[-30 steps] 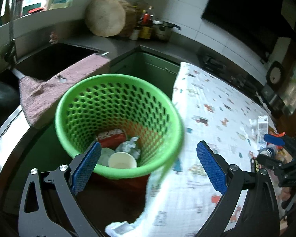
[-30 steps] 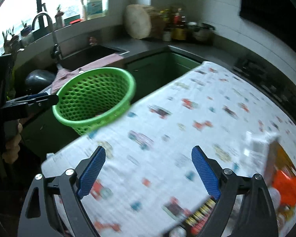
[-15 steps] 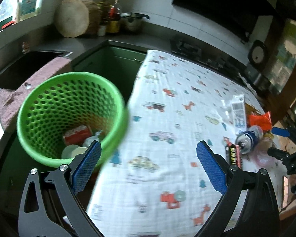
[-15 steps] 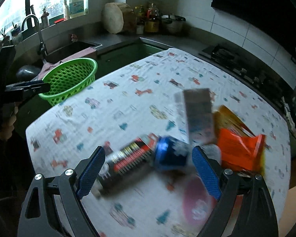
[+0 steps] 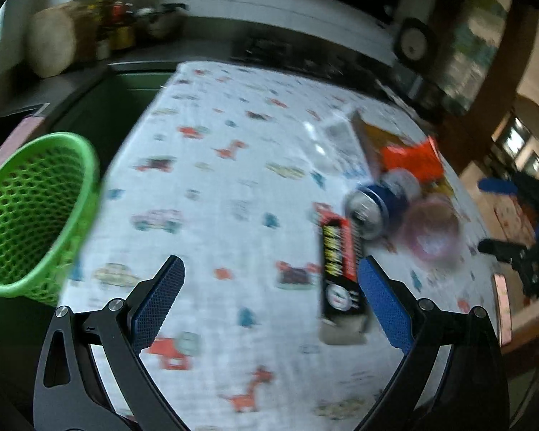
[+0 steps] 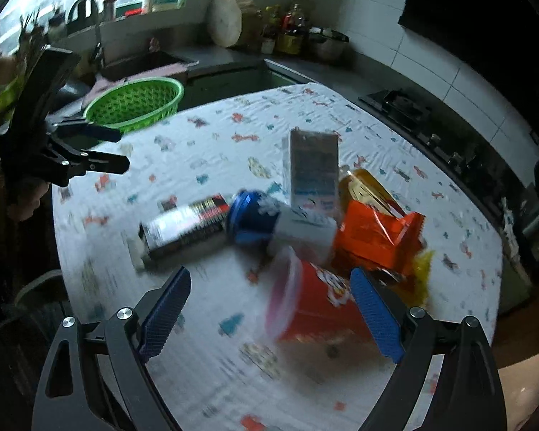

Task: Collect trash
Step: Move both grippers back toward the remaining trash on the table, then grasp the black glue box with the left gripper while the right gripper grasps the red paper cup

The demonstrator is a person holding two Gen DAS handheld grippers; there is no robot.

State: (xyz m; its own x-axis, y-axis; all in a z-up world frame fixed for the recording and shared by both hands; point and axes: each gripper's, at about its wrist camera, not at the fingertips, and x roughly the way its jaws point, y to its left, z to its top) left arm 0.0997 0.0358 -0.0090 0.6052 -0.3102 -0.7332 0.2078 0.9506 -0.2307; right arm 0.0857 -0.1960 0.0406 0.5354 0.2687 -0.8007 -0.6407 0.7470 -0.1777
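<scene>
1. The left gripper (image 5: 271,309) is held over the desk (image 5: 212,186), which is covered by a white cloth printed with small animals and cars. Its blue-padded fingers (image 5: 158,305) are spread wide with nothing between them.
2. The right gripper (image 6: 269,316) is tilted down above the trash pile. Its fingers (image 6: 375,318) are apart and opening; a red cup (image 6: 316,305) with a pale rim lies on its side on the cloth below the gap, untouched by the pads.
3. The trash is gathered near the desk's right side: a black and red box (image 6: 187,224), a blue can (image 6: 255,219) on its side touching it, a white carton (image 6: 312,170) behind, and an orange wrapper (image 6: 377,237) over a yellow packet (image 6: 366,186).
4. A green perforated basket (image 5: 32,215) is seen just off the desk's left edge, well apart from the pile.
5. Motion blur softens both views, so labels cannot be read.
</scene>
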